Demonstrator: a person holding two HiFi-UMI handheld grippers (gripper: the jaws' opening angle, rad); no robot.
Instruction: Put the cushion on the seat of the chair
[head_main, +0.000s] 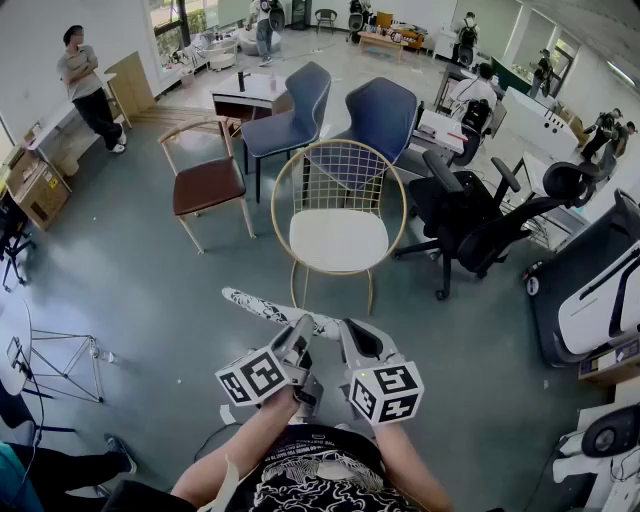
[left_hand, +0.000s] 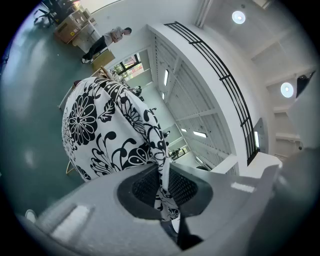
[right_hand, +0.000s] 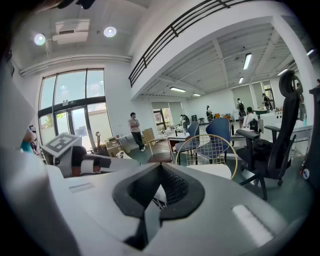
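Observation:
A black-and-white flowered cushion (head_main: 262, 307) hangs edge-on in front of me, low in the head view. My left gripper (head_main: 300, 326) is shut on its near edge, and in the left gripper view the fabric (left_hand: 100, 125) spreads out beyond the pinching jaws (left_hand: 162, 176). My right gripper (head_main: 347, 328) sits close beside the left, shut with a sliver of the patterned cloth (right_hand: 159, 200) between its pads. The gold wire chair with a round white seat (head_main: 338, 238) stands straight ahead, a short way beyond both grippers. In the right gripper view the chair's seat (right_hand: 212, 170) is bare.
A brown wooden chair (head_main: 208, 185) stands left of the gold one, with two blue chairs (head_main: 290, 112) behind it. A black office chair (head_main: 468, 215) is close on its right, and a treadmill (head_main: 600, 290) further right. A wire stand (head_main: 65, 355) sits at the left. People stand far back.

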